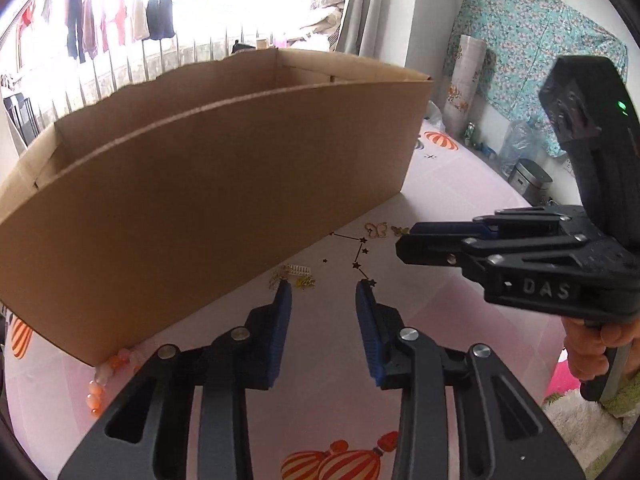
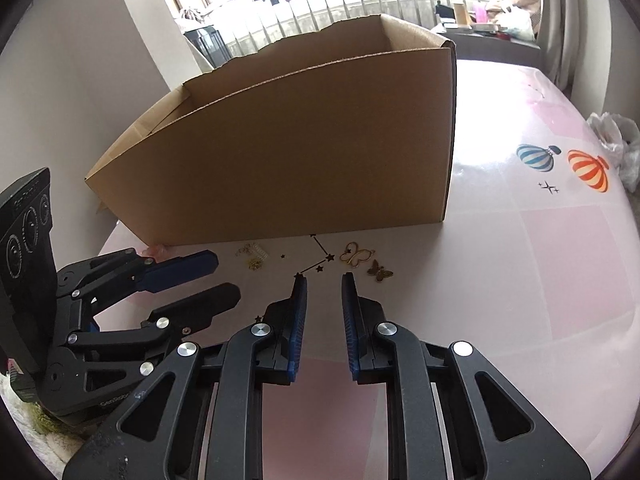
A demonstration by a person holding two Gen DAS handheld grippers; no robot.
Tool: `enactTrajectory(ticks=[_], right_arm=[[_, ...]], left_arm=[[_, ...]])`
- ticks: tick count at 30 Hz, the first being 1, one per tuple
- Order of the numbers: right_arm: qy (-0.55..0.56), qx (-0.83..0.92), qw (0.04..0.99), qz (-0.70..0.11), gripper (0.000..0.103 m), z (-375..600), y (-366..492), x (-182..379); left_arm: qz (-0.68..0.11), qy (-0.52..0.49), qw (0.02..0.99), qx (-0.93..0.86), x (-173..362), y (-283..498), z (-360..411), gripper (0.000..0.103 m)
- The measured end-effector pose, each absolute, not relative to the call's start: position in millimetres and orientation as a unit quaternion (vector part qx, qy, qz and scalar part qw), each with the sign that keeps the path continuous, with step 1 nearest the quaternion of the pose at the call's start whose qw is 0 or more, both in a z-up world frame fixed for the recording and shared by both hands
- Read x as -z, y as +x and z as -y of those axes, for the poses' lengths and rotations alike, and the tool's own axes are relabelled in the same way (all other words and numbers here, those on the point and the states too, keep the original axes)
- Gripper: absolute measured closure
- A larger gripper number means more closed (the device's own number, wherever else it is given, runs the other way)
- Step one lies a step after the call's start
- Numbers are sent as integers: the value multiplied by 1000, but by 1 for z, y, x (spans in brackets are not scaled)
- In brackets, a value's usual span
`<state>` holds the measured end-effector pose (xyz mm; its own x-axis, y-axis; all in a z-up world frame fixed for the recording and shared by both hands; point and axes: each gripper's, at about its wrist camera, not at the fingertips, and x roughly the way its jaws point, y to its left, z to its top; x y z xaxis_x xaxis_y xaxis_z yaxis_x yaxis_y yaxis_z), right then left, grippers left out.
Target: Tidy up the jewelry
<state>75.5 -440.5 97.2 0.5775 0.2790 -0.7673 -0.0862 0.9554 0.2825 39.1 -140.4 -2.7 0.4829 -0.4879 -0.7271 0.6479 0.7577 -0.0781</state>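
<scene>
Below, labelled parts:
Left gripper (image 1: 324,284): jaws apart, empty, above the table (image 1: 460,184).
Right gripper (image 2: 324,276): jaws narrowly apart, empty.
Gold butterfly charms (image 2: 362,262): on the table just ahead of the right gripper's tips.
Small gold pieces (image 1: 296,274): at the left fingertip, beside the cardboard box (image 1: 208,184).
Orange bead bracelet (image 1: 105,376): at the box's near corner.

One box (image 2: 304,152), two butterfly charms (image 2: 356,256), two tongs (image 2: 324,280).

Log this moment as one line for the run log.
left tool open, empty | right tool open, empty | butterfly charms on table beside cardboard box
</scene>
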Motion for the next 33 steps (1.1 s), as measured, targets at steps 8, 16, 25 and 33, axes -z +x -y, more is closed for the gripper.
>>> enactTrajectory(ticks=[8,16,25,33], right_arm=[[122,-108,875,-455,86,440,81,-84],[124,-112,878,-448,86,441,82,-82],[130,-109,879,-446,86,456,70,-81],[130,-98,881,-445,85,461,64,-85]], left_arm=[[-416,106,844,323,12,54,146,78],[-416,124,847,306,12,61,153,83],[-419,117,850,298,12,61,148,98],[-423,117,850,292,11,45,133,98]])
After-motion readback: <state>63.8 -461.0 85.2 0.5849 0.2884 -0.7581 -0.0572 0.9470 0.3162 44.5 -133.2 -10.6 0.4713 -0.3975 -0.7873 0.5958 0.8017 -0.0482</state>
